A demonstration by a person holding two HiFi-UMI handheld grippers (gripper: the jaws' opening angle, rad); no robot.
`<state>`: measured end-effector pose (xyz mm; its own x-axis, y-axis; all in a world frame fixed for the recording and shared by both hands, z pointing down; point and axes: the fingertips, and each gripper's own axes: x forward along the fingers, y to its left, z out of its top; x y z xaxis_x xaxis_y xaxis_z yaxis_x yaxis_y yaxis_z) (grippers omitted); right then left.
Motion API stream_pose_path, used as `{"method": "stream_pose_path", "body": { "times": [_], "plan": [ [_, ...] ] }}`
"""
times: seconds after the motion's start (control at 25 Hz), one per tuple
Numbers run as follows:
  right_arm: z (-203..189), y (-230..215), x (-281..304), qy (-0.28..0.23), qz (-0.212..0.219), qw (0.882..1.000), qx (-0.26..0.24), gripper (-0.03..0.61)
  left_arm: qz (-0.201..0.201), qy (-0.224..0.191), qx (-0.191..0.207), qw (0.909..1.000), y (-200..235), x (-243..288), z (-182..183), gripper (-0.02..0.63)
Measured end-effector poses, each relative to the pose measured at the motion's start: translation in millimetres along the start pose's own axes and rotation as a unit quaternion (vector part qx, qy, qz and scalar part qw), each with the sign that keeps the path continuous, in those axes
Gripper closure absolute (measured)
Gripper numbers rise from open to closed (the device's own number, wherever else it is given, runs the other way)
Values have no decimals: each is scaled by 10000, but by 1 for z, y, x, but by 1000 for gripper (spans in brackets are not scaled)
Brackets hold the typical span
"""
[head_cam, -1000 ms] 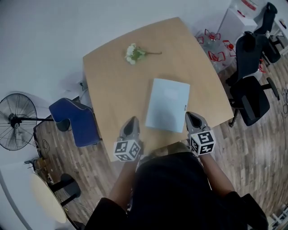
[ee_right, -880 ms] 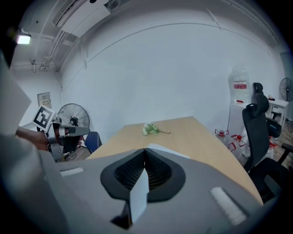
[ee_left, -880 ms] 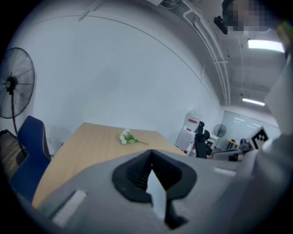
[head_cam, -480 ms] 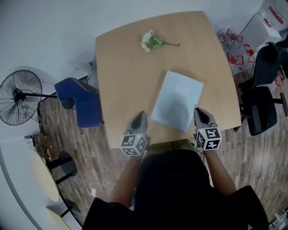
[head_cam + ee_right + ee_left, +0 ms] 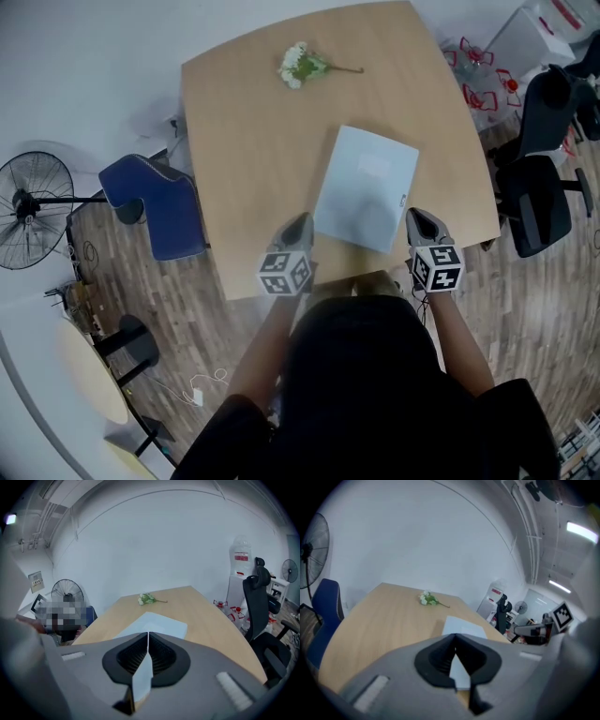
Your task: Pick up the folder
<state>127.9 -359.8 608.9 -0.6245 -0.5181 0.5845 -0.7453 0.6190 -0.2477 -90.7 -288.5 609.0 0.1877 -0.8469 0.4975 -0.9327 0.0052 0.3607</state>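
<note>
A: Tools?

B: Both closed tight and empty: left gripper (image 5: 298, 228) and right gripper (image 5: 419, 218) flank the near corners of the pale blue rectangular folder (image 5: 367, 187). Contact unclear.

A: Folder position?

B: Flat on the light wooden table (image 5: 244, 141), near the front edge, slightly skewed. The person's dark torso (image 5: 361, 375) cuts off part of that edge.

A: Beyond?

B: Small white-flowered sprig (image 5: 302, 64) at the far side.

Even indoor light; fisheye-warped, dark-vignetted edges; near foreground blurred.
</note>
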Motion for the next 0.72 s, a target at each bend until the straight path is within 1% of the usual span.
{"method": "stream_pose_path", "body": {
  "times": [0.04, 0.08, 0.12, 0.2, 0.24, 0.32, 0.4, 0.48, 0.6, 0.72],
  "plan": [
    [-6, -2, 4, 87, -4, 10000, 48, 560, -61, 75, -53, 9999, 3, 6, -5, 612],
    [-13, -4, 10, 191, 7, 9997, 117, 533, -127, 175, -136, 9997, 7, 13, -10, 596],
    [-22, -6, 15, 303, 23, 9993, 209, 510, -197, 308, -241, 9990, 10, 21, -16, 551],
    [-41, -12, 25, 526, 47, 9977, 436, 481, -366, 643, -434, 9963, 13, 38, -33, 486],
    [-51, -15, 29, 637, 57, 9964, 559, 456, -456, 828, -498, 9943, 14, 46, -43, 438],
    [-70, -20, 39, 834, 53, 9934, 791, 407, -603, 1182, -596, 9894, 17, 61, -62, 377],
    [-84, -25, 49, 973, 11, 9904, 979, 367, -713, 1443, -730, 9843, 22, 74, -75, 322],
    [-95, -27, 59, 1040, 19, 9868, 1245, 315, -827, 1635, -869, 9792, 26, 84, -84, 294],
    [-112, -24, 71, 1109, 182, 9789, 1706, 250, -1003, 1919, -933, 9718, 29, 98, -98, 280],
    [-125, -17, 82, 1228, 362, 9715, 1994, 225, -1067, 2086, -965, 9674, 33, 110, -106, 258]
  ]
}}
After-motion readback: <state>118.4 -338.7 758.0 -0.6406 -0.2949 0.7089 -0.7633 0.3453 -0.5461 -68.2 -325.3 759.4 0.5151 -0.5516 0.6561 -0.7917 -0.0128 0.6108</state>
